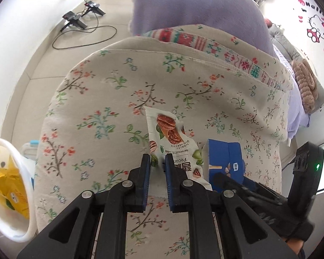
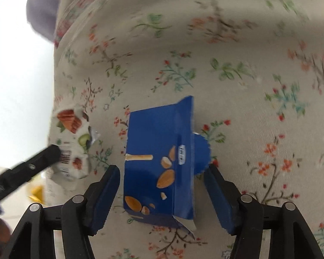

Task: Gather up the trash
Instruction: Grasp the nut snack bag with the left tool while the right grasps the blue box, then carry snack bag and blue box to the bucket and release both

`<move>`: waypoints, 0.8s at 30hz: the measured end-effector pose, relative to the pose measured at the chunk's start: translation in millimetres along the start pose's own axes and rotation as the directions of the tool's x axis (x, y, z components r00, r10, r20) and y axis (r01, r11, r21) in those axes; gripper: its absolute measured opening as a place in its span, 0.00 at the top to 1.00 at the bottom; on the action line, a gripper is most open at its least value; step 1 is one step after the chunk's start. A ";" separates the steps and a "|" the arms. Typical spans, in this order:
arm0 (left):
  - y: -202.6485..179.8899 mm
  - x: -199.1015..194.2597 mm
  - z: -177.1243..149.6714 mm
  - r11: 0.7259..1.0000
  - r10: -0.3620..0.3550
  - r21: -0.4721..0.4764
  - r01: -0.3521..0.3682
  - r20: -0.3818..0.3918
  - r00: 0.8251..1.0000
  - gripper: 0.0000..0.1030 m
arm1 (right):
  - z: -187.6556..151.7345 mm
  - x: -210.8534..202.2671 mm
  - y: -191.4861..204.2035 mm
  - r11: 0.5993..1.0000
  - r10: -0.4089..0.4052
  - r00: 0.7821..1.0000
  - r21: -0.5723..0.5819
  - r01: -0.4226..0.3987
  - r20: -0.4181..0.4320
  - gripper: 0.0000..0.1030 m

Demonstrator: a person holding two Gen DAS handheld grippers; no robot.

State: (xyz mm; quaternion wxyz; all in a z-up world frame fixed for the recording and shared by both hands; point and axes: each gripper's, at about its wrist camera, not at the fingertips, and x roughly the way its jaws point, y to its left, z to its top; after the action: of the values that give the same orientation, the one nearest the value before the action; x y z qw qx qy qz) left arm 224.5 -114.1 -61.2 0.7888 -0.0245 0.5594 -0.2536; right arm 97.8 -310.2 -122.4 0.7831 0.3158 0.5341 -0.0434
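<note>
- Currently both grippers are low over a floral cushion (image 1: 101,99), each angled down at a piece of trash.
- Left gripper (image 1: 157,161): jaws nearly together, pinching the lower edge of a white pecan snack wrapper (image 1: 172,138). A narrow slit still shows between the blue pads, with wrapper film in it.
- Wrapper extends up and away from the fingertips, crumpled, lying against the cushion fabric. Printed side faces the left wrist camera.
- Right wrist view shows the same wrapper (image 2: 75,142) at left, bunched up, with a black finger of the left gripper across its lower part.
- Right gripper (image 2: 162,183): jaws spread wide, gripping nothing.
- Blue snack box (image 2: 159,161) lies flattened on the cushion, sitting between the two right fingers. Near end of the box is level with the fingertips, far end reaches well past them.
- Left pad is just beside the box's left edge. Right pad is near a round blue flap on the box's right side. Cannot tell if either pad touches; no squeeze visible.
- Right wrist frame is motion-blurred, mostly toward the edges.
- From the left wrist view, the blue box (image 1: 224,157) is just right of the wrapper, with the right gripper's black body over its lower right corner.
- White bin (image 1: 13,194) at far left, beside the cushion edge, with yellow packaging (image 1: 8,185) inside.
</note>
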 end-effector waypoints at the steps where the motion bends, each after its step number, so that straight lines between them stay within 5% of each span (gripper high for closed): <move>1: 1.5 -0.9 -1.3 1.000 0.001 -0.003 -0.001 0.002 1.000 0.86 | -2.1 1.7 7.2 0.999 -0.036 0.999 -0.040 0.036 0.014 0.34; 3: 4.4 -4.8 -3.4 1.000 0.003 -0.006 -0.003 0.010 1.000 0.86 | -9.4 6.0 24.4 0.981 -0.122 0.991 -0.145 0.130 0.060 0.69; 8: 14.0 -23.7 -10.4 1.000 -0.002 -0.012 0.003 0.038 0.999 0.86 | -9.4 -9.9 28.1 0.989 -0.063 0.993 -0.129 0.076 0.100 0.96; 12: 26.9 -38.5 -14.1 1.000 0.000 -0.031 0.002 0.059 0.998 0.86 | -9.8 -45.7 37.2 0.985 -0.010 0.981 -0.166 0.043 0.195 0.96; 24: 80.2 -75.1 -29.0 0.992 -0.015 -0.123 0.026 0.087 0.996 0.86 | -26.4 -39.4 80.9 0.952 0.008 0.979 -0.301 0.055 0.206 0.96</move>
State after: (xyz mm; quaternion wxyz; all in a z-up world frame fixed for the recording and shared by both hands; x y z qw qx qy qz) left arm 210.0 -5.0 -32.6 0.8064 -0.0903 0.5393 -0.2250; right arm 92.4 -242.1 -58.2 0.8726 0.1784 0.4547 -0.0021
